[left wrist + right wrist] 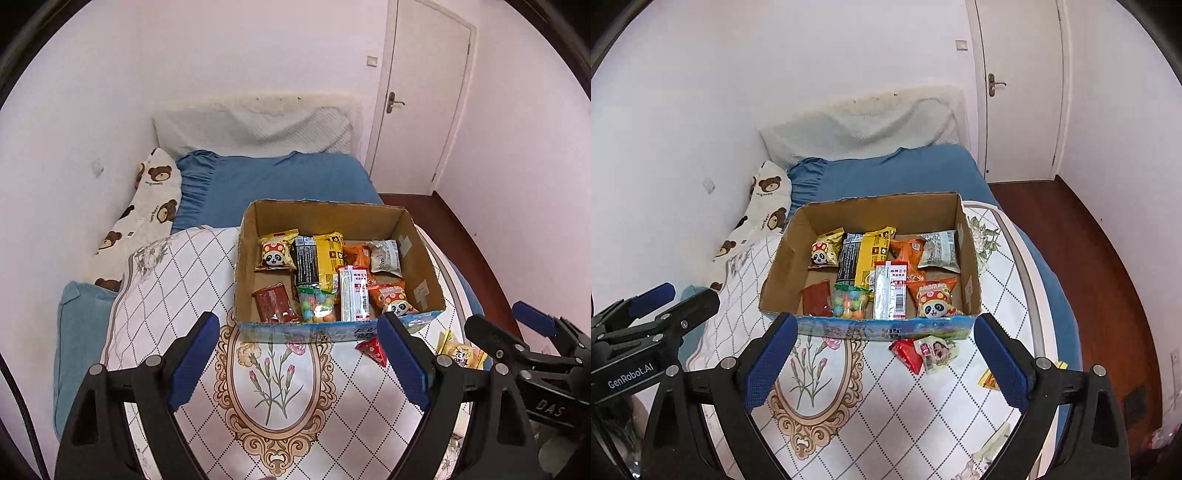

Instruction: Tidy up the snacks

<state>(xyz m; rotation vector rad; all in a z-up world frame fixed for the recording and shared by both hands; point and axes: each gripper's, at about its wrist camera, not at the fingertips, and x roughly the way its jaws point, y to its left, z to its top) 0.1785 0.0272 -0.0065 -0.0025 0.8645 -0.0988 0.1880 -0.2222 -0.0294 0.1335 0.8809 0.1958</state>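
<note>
Both tongs, our left gripper (299,354) and right gripper (882,356), gape wide and hold nothing, low in frame over the floral quilt (871,398). Just past them, a red packet (907,354) and a pale photo-printed packet (936,352) lie touching, centre frame, just outside the cardboard box (886,330). Beyond, snacks such as the candy bag (849,302) crowd its floor. We judge the soft quilt could let a pinch catch cloth or nudge both packets together.
</note>
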